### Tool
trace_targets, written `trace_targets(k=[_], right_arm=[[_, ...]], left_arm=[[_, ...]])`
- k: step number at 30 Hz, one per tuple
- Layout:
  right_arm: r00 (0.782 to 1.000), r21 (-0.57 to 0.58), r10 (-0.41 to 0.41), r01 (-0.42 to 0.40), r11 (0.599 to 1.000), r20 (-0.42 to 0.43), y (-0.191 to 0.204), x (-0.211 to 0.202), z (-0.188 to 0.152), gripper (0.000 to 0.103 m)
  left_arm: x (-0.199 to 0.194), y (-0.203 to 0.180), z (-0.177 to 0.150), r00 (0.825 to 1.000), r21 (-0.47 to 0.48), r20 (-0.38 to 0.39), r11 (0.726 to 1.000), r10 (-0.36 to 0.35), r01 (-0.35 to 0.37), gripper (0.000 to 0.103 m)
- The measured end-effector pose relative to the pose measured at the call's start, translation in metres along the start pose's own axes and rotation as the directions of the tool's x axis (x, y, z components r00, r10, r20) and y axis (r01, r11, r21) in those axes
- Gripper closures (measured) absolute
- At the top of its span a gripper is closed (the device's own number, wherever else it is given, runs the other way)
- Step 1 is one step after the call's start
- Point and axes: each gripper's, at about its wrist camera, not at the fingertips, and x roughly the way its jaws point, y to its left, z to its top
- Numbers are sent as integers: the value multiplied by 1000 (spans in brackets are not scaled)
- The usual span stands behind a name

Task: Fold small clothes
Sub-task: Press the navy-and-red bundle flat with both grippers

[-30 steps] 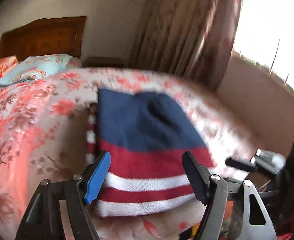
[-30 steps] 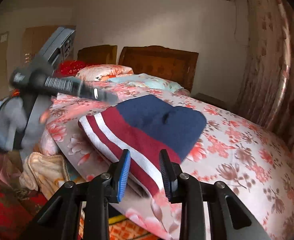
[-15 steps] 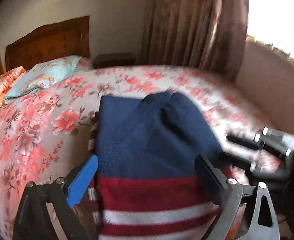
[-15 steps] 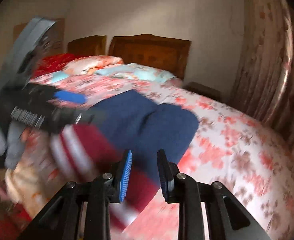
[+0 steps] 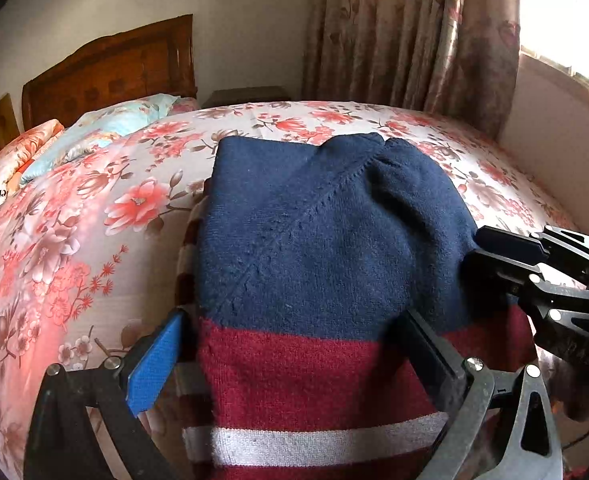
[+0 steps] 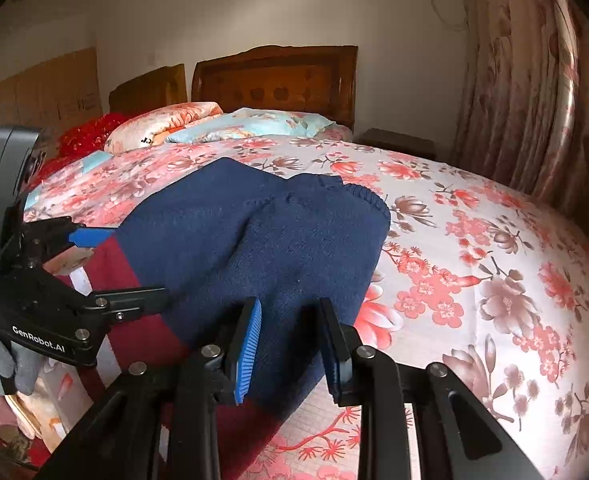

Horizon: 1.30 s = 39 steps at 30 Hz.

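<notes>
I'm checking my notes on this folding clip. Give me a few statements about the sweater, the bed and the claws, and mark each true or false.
1. The sweater is navy on top, with dark red and white stripes below. True.
2. The sweater lies on a bare wooden table. False: it lies on a floral bedspread.
3. The left claw stands wide, one finger on each side of the striped part. True.
4. The right claw hangs over the pillows, far from the sweater. False: navy knit lies between its fingers at the sweater's near edge, and its jaws are opening.
5. A light blue pillow lies by the headboard. True.
</notes>
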Motion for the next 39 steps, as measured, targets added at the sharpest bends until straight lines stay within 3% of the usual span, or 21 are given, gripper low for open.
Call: trace_targets(k=[16, 20, 23, 27, 28, 32, 35, 37, 39], right_arm=[[999, 66, 42, -41, 997, -15, -13, 5, 3, 68], [999, 100, 2, -6, 995, 36, -14, -8, 21, 69], [997, 40, -34, 31, 999, 65, -8, -3, 43, 69], [993, -19, -71, 70, 997, -92, -7, 55, 48, 67], [997, -24, -62, 62, 998, -39, -7, 54, 46, 66], [996, 47, -55, 59, 997, -71, -10, 41, 45, 67], [1000, 101, -12, 15, 995, -23, -6, 4, 37, 67], [1000, 49, 1, 0, 999, -6, 8, -15, 25, 67], [998, -25, 14, -15, 1000, -55, 27, -16, 8, 67]], left_arm=[[-4, 0, -2, 1000, -1, 12, 1000, 7, -7, 0], [-3, -2, -2, 1000, -2, 13, 1000, 13, -13, 0], [-3, -1, -2, 1000, -4, 14, 1000, 12, -12, 0], [-3, 0, -2, 1000, -10, 15, 1000, 13, -12, 0], [-3, 1, -2, 1000, -14, 15, 1000, 8, -8, 0], [-3, 2, -4, 1000, -15, 18, 1000, 9, -8, 0], [-4, 2, -4, 1000, -20, 20, 1000, 9, -9, 0], [-4, 1, -5, 1000, -19, 21, 1000, 13, -13, 0], [-6, 1, -6, 1000, -24, 23, 1000, 19, -19, 0]])
